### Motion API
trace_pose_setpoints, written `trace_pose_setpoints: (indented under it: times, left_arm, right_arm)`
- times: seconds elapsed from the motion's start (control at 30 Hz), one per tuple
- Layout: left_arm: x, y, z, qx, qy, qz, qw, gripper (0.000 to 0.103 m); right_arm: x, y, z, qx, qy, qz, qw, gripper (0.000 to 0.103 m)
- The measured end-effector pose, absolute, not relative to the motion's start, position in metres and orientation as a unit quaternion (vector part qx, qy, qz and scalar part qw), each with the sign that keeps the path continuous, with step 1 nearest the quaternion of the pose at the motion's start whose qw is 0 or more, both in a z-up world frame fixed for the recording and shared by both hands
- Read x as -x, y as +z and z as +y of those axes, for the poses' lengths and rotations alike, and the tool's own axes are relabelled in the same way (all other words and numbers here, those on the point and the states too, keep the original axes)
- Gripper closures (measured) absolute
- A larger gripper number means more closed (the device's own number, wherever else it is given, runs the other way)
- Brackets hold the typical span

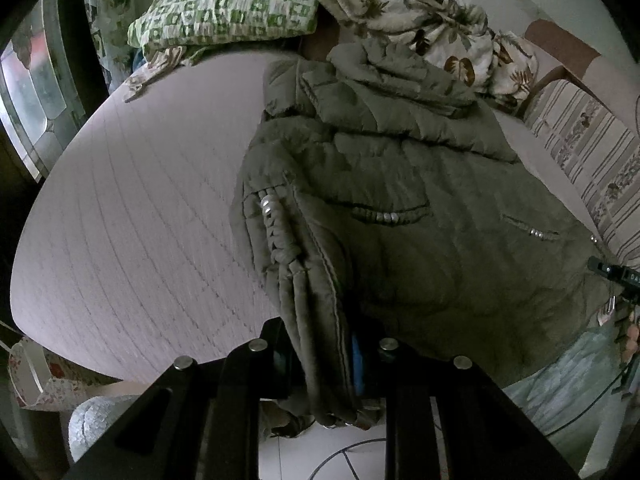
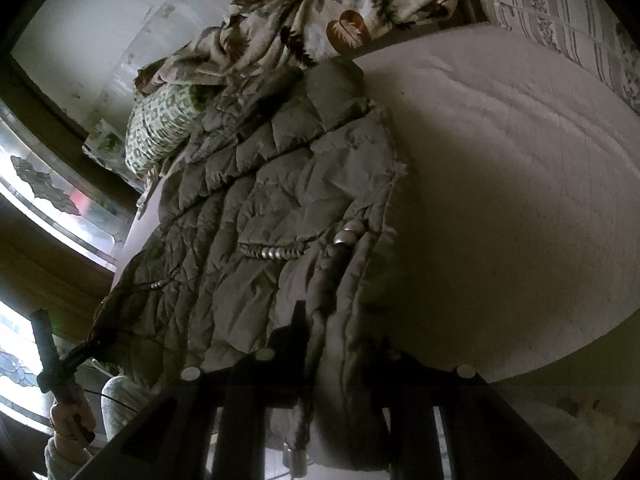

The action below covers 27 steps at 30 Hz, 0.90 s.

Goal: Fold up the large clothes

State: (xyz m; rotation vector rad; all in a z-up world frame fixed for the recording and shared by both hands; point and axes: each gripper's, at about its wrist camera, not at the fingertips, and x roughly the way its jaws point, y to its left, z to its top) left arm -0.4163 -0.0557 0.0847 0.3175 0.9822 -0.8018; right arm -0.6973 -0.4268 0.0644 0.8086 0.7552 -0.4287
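Note:
An olive quilted hooded jacket (image 1: 400, 208) lies on the pale bed sheet (image 1: 140, 200), hood toward the pillows. My left gripper (image 1: 324, 356) is shut on the jacket's near left hem, with bunched fabric hanging between its fingers. My right gripper (image 2: 332, 356) is shut on the jacket (image 2: 260, 208) at its other near hem corner, over the sheet (image 2: 500, 200). The right gripper also shows at the right edge of the left wrist view (image 1: 612, 272), and the left gripper at the lower left of the right wrist view (image 2: 56, 356).
A green checked pillow (image 1: 224, 8) and a leaf-print blanket (image 1: 420, 20) lie at the bed's head. A striped cushion (image 1: 592, 148) lines the right side. A window (image 1: 36, 92) is at the left. Floor and a cable (image 1: 344, 456) are below.

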Motion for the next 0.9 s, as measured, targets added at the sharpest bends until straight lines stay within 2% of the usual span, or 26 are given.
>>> trace_pose_setpoints:
  times: [0.9]
  left_arm:
    - [0.389,0.137,-0.079,-0.126,-0.383,0.424,0.811,0.082]
  right_arm:
    - [0.660,0.133,-0.446,-0.338,-0.189,0.334,0.859,0.085]
